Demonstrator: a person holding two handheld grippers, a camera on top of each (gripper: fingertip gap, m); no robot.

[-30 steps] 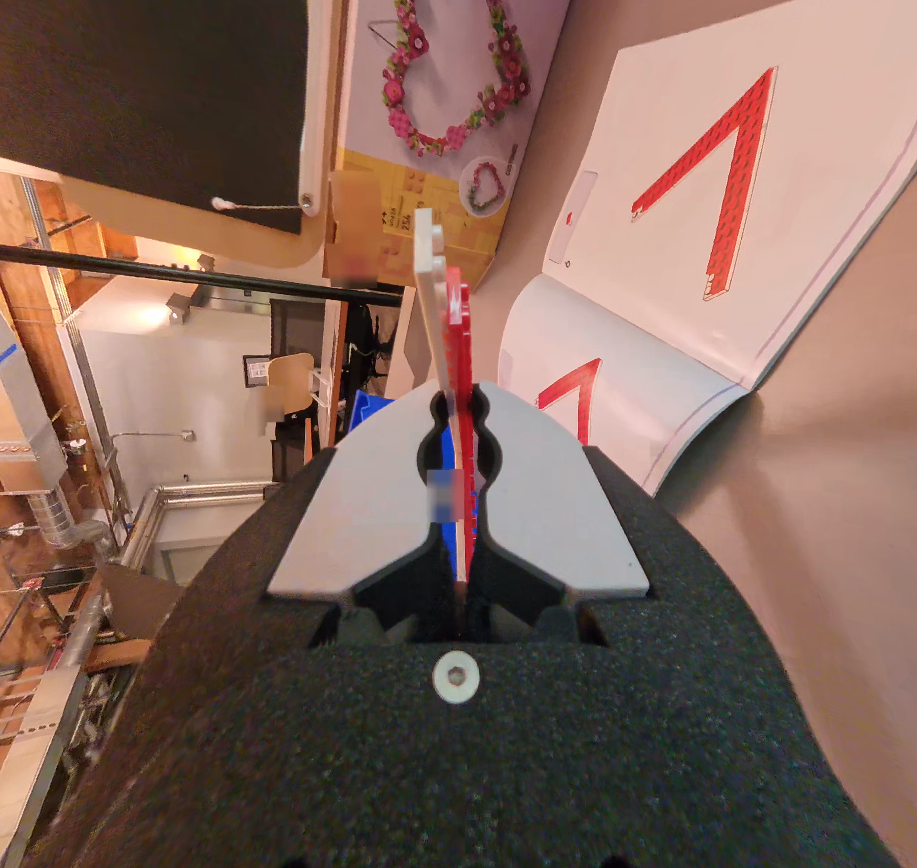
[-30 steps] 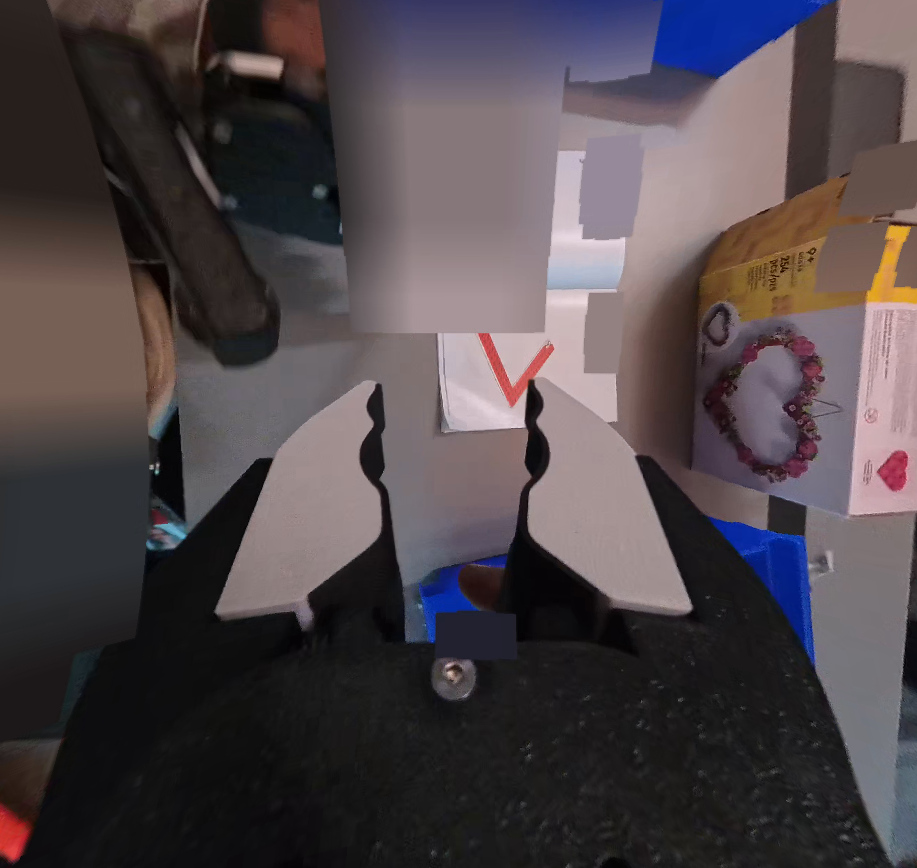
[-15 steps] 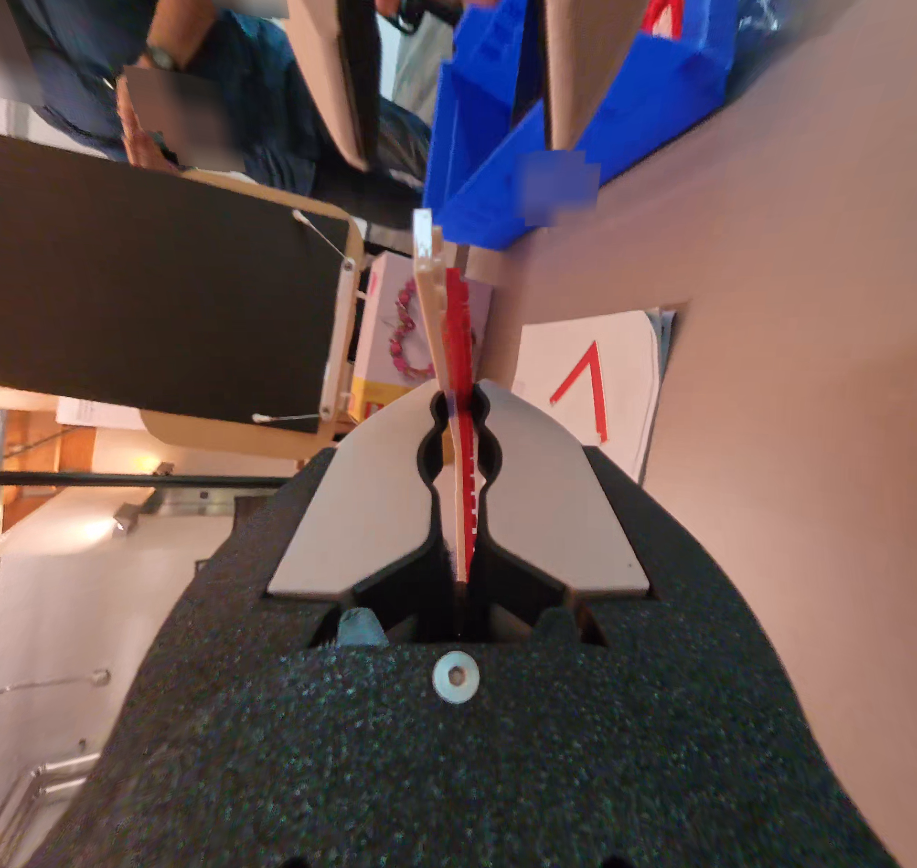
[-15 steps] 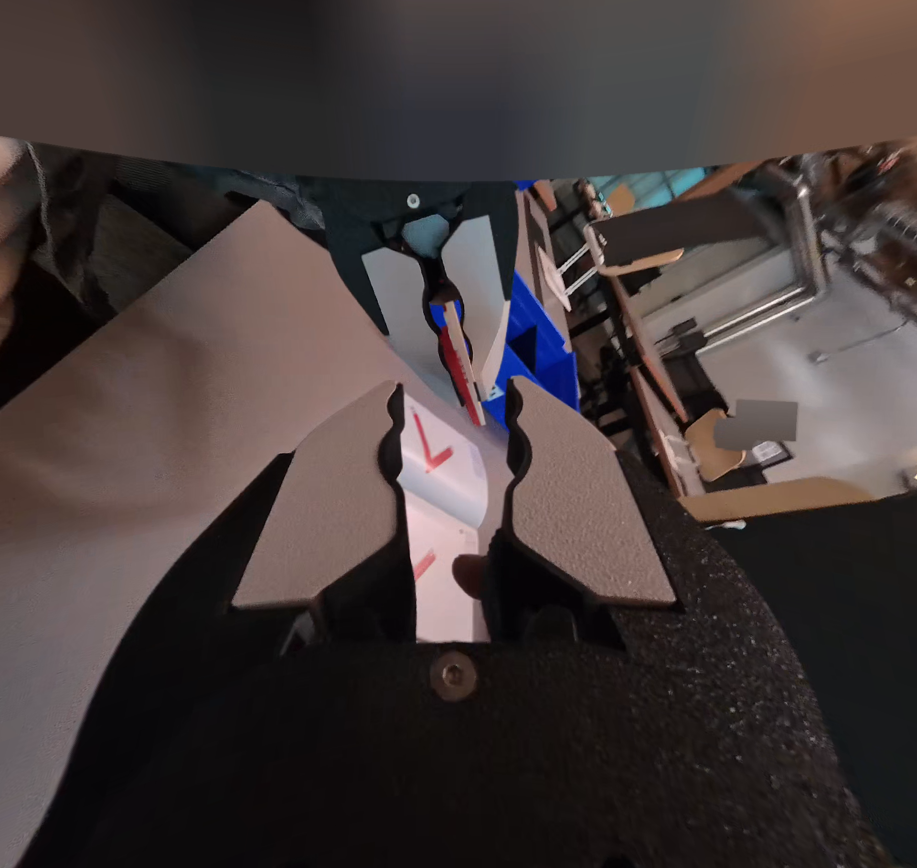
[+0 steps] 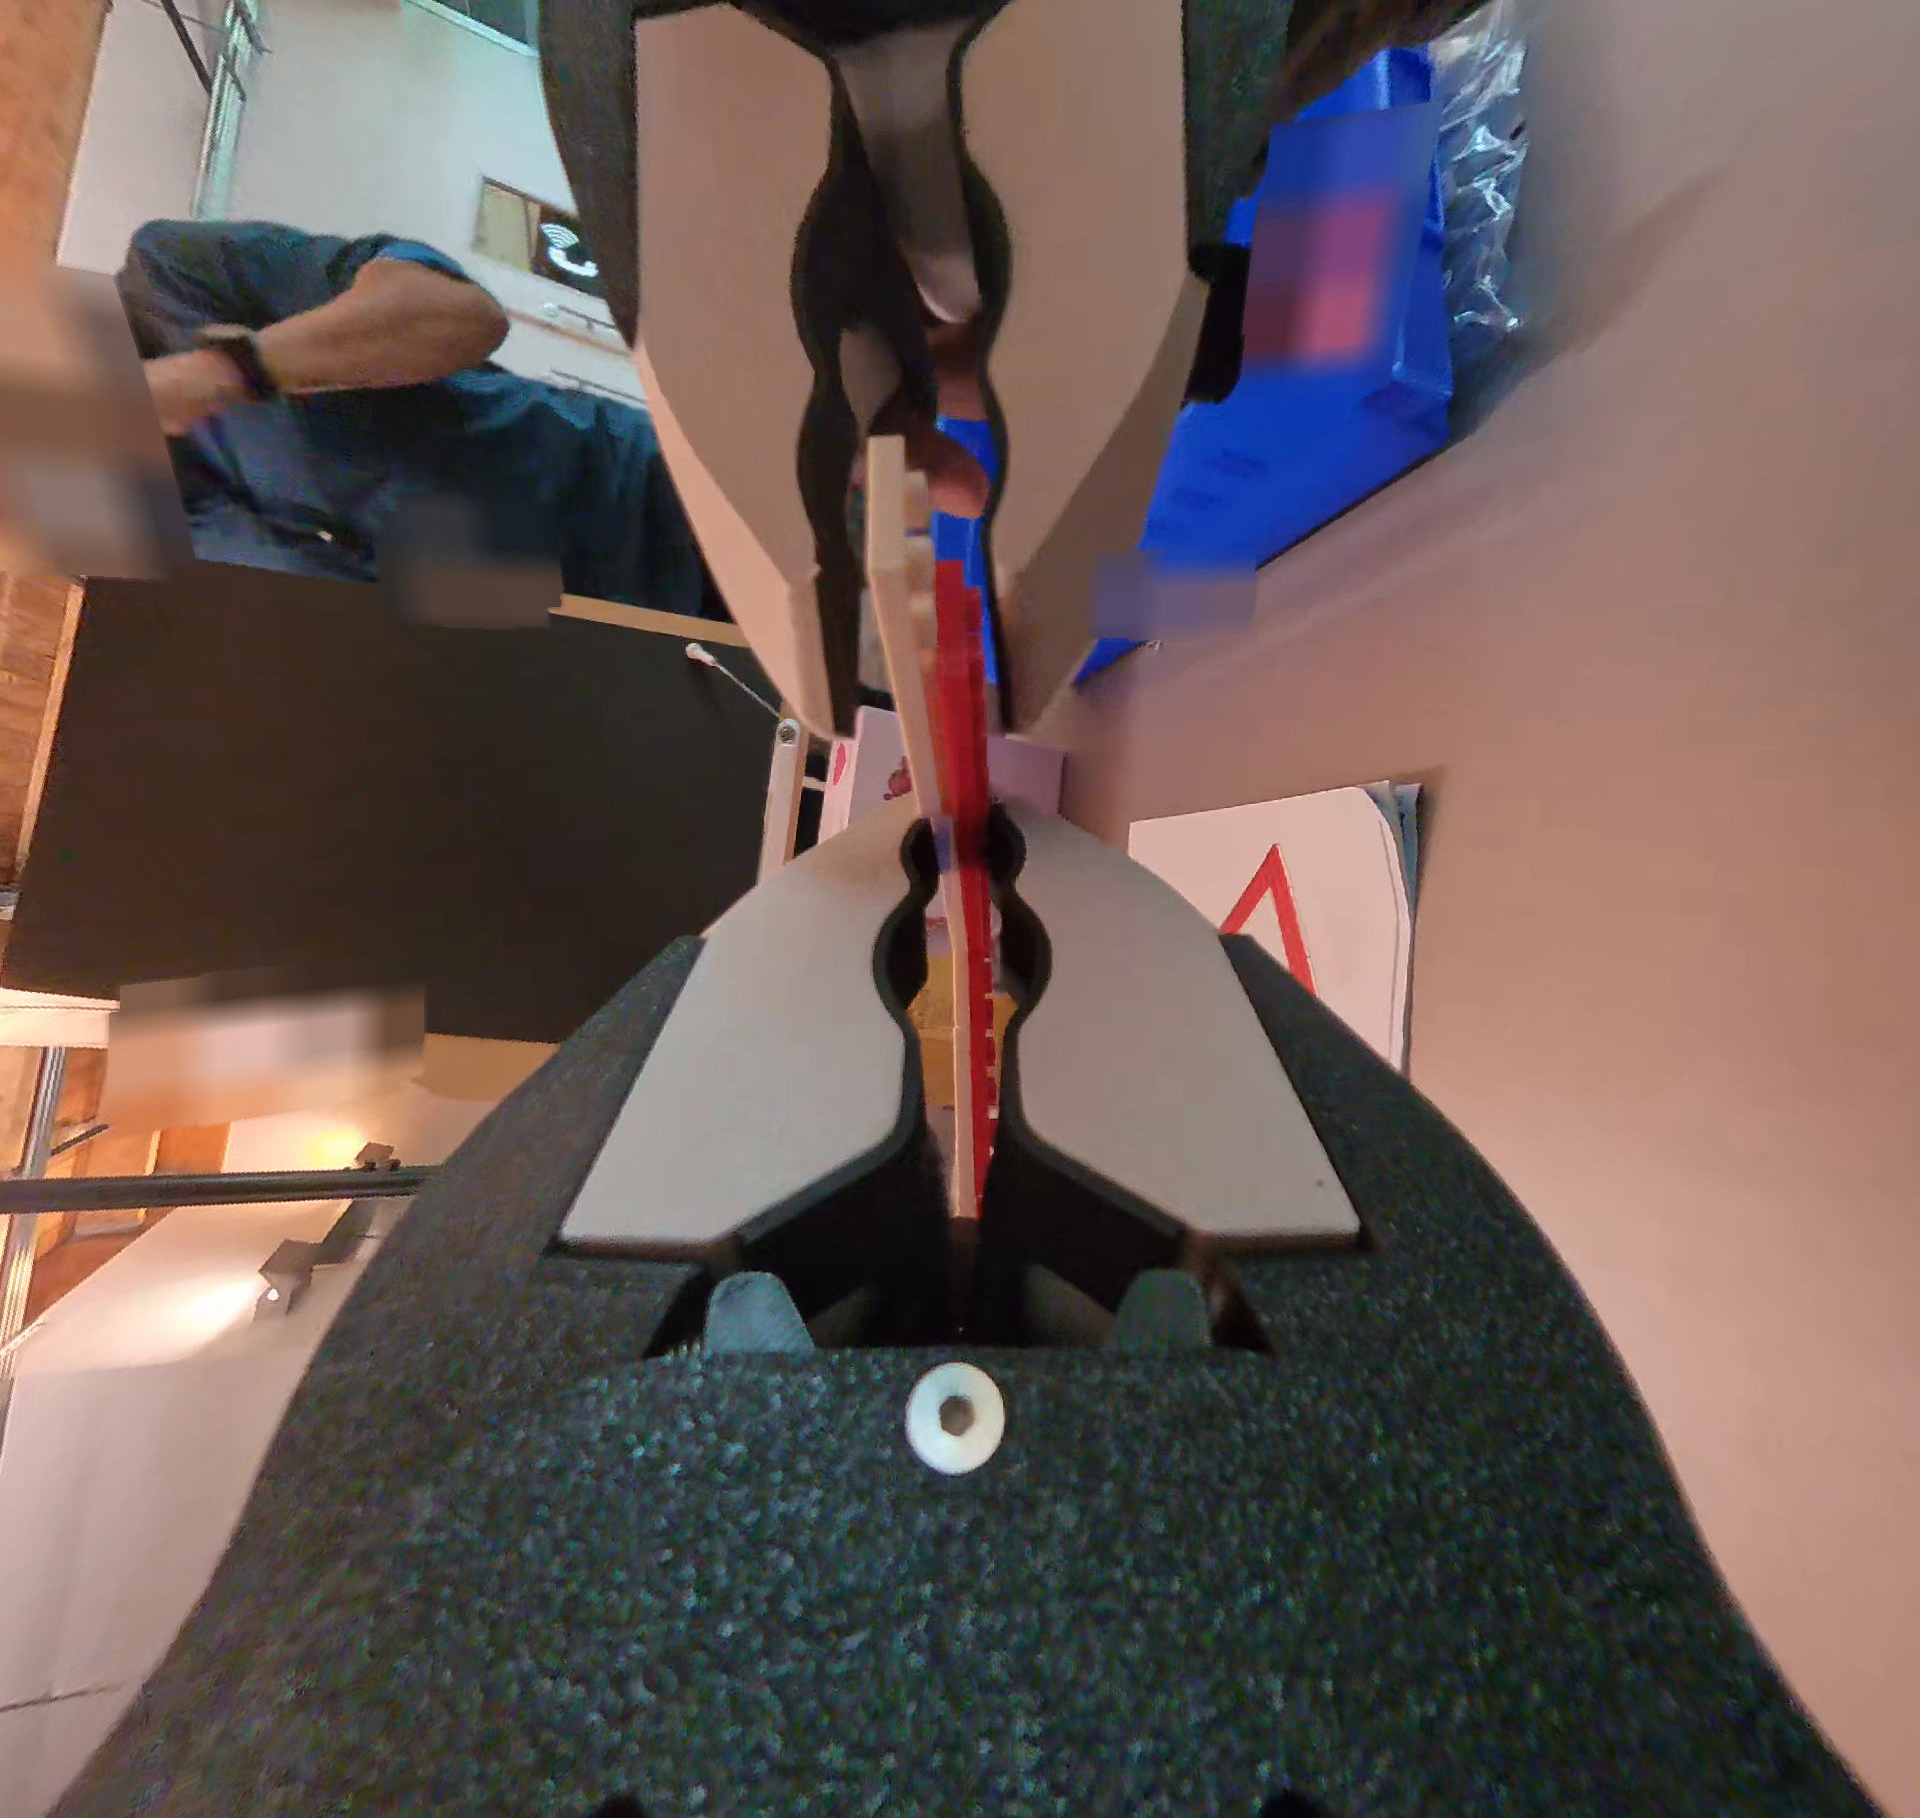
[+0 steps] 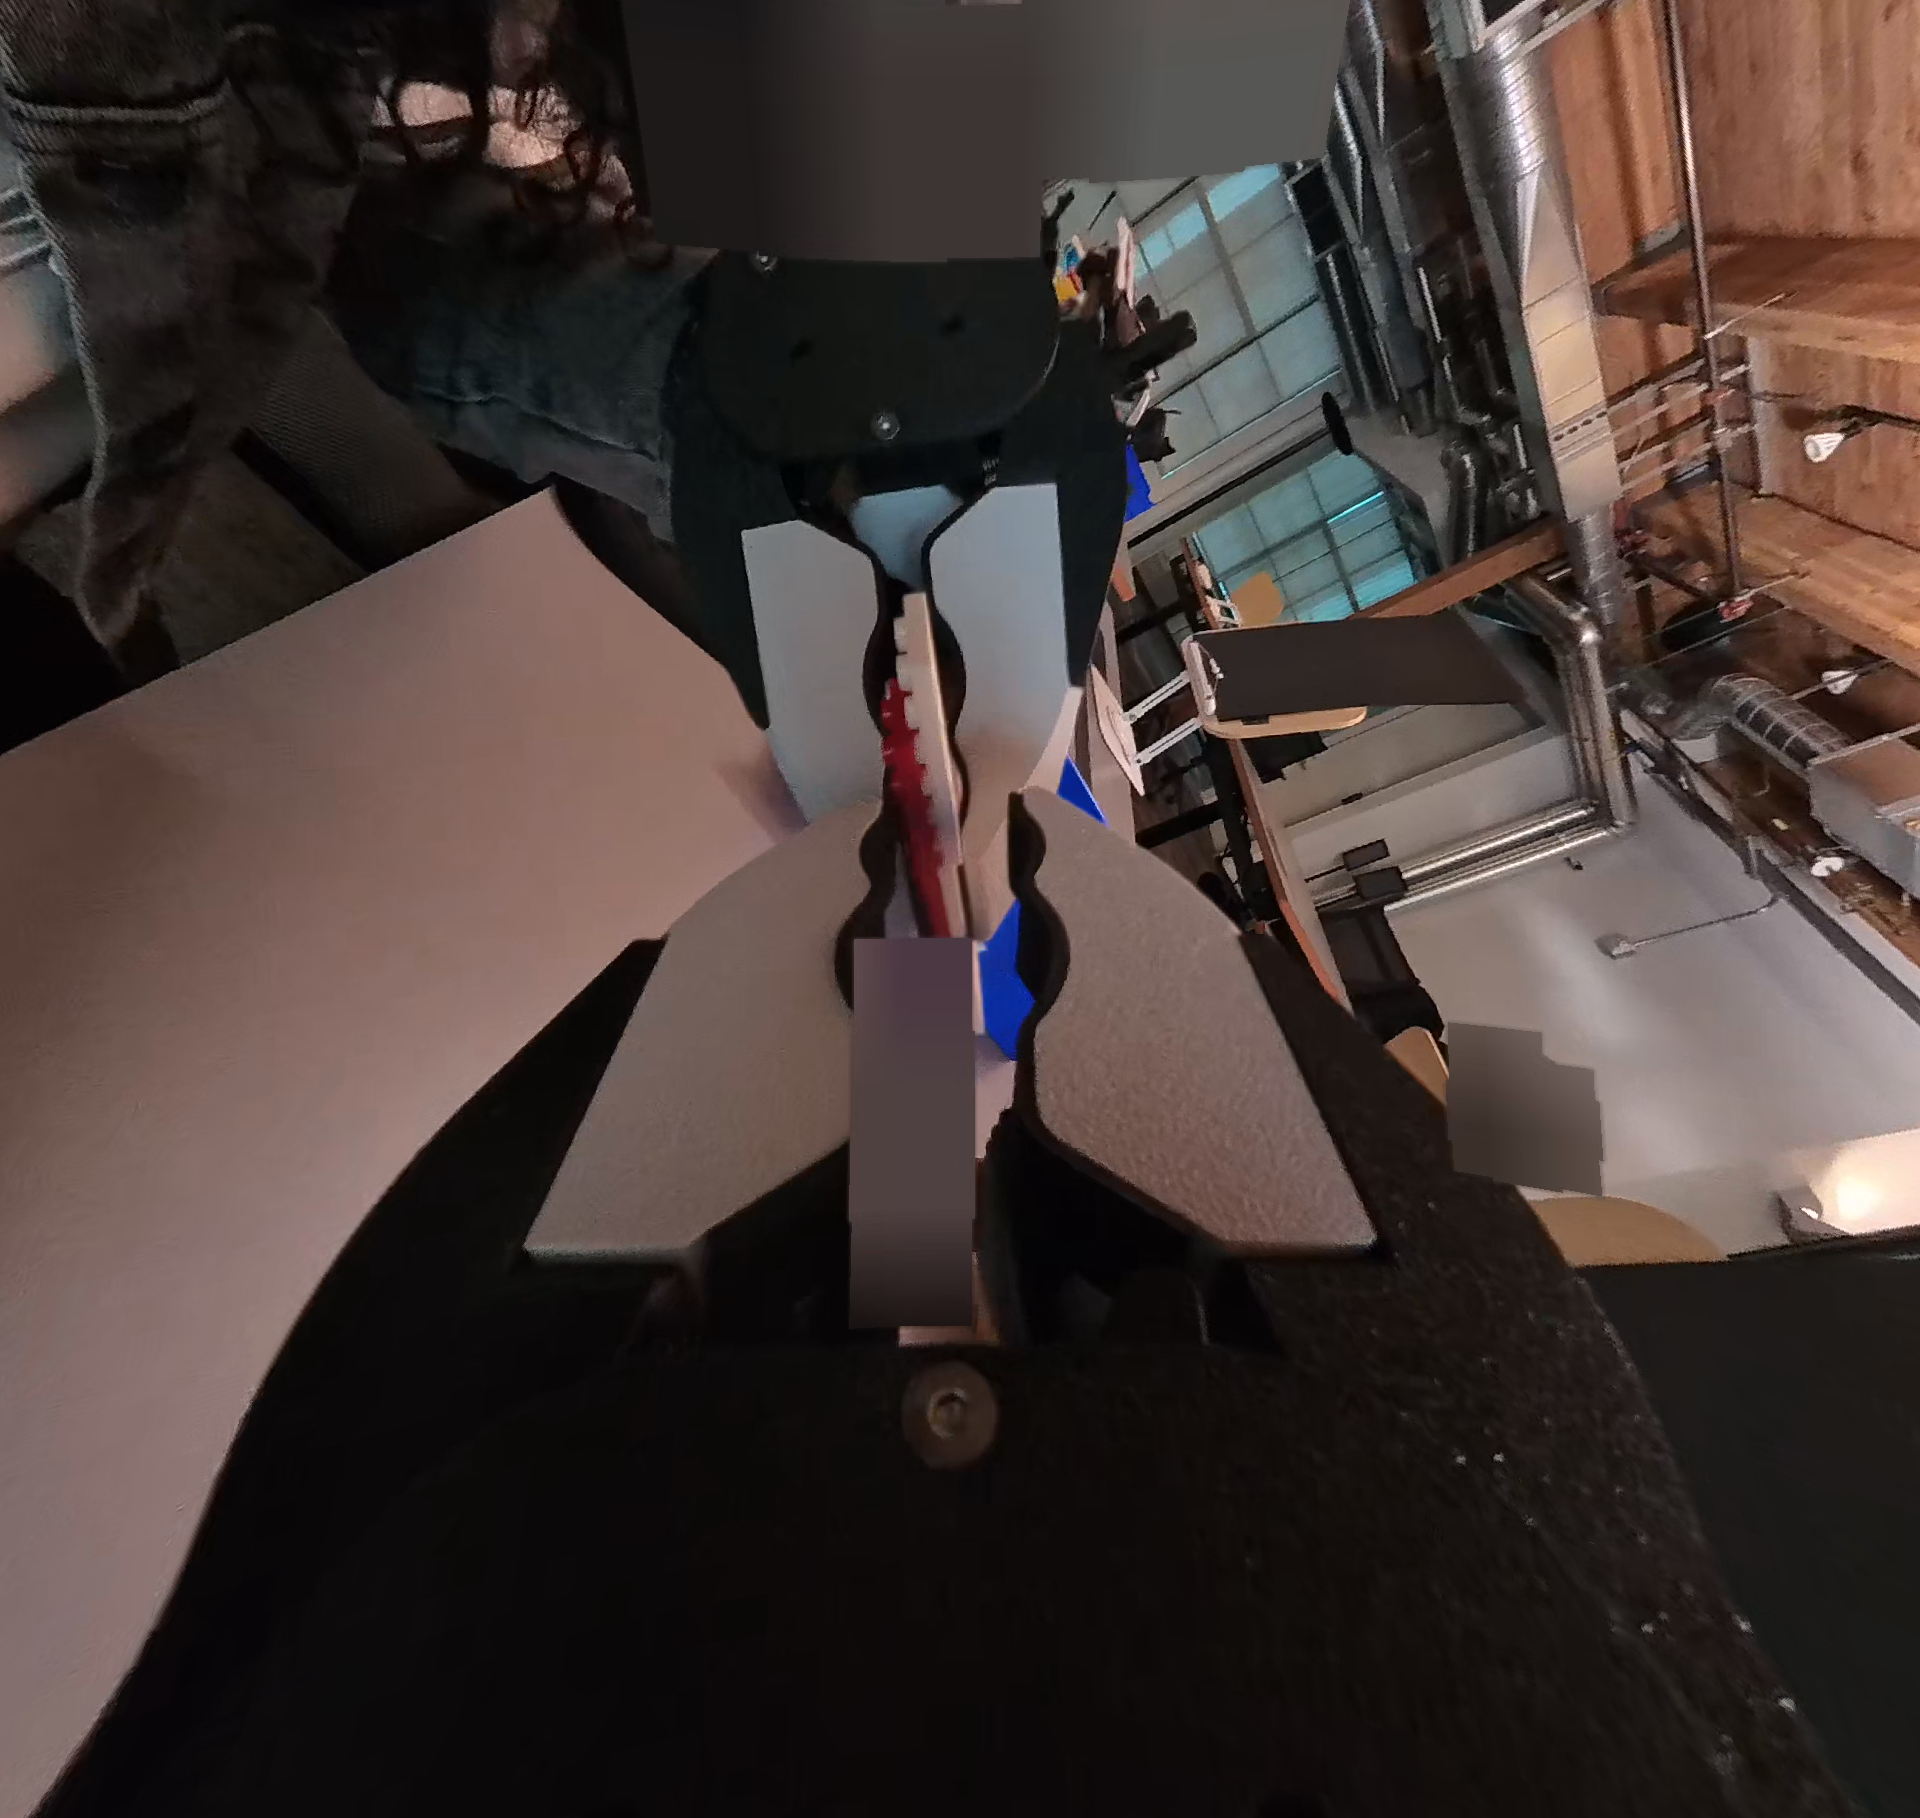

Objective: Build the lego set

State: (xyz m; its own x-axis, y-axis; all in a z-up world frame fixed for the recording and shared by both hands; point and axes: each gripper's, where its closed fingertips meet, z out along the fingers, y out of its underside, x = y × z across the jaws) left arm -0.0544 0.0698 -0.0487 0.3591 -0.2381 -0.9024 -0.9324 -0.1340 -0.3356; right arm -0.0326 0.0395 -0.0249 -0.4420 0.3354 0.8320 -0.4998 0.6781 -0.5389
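Lego assembly [image 5: 961,688]: clamped edge-on in the left gripper [image 5: 961,833], raised above the table [image 5: 1662,833], jutting straight out past the fingertips. Near end sunk deep between the two grey fingers [image 5: 790,1041], squeezed tight with no gap on either side. Far end reaching into the mouth of the right gripper [image 5: 925,708], which faces the left one head-on from above in the left wrist view. Right gripper fingers parted and straddling that far end, with a clear gap on the pale side. Red side lying close against the other finger; contact there impossible to tell. Same meeting seen from the right wrist view: assembly [image 6: 925,802] running from the left gripper [image 6: 920,781] down into the spread right gripper [image 6: 945,833], nearer to its left-hand finger, apart from the right-hand one. Lower stretch there hidden under a blurred patch.

Two thin plates stacked face to face, seen from the edge: a pale plate [image 5: 899,625], cream to off-white, reaching farther out, and a red plate [image 5: 961,937] pressed onto it. Studs showing as small teeth along the pale tip and along the red edge. Slight bow along the length in the wide-angle view.

Behind, on the table: a blue bin [image 5: 1330,438], and an open instruction booklet [image 5: 1340,895] with a red figure printed on the page.
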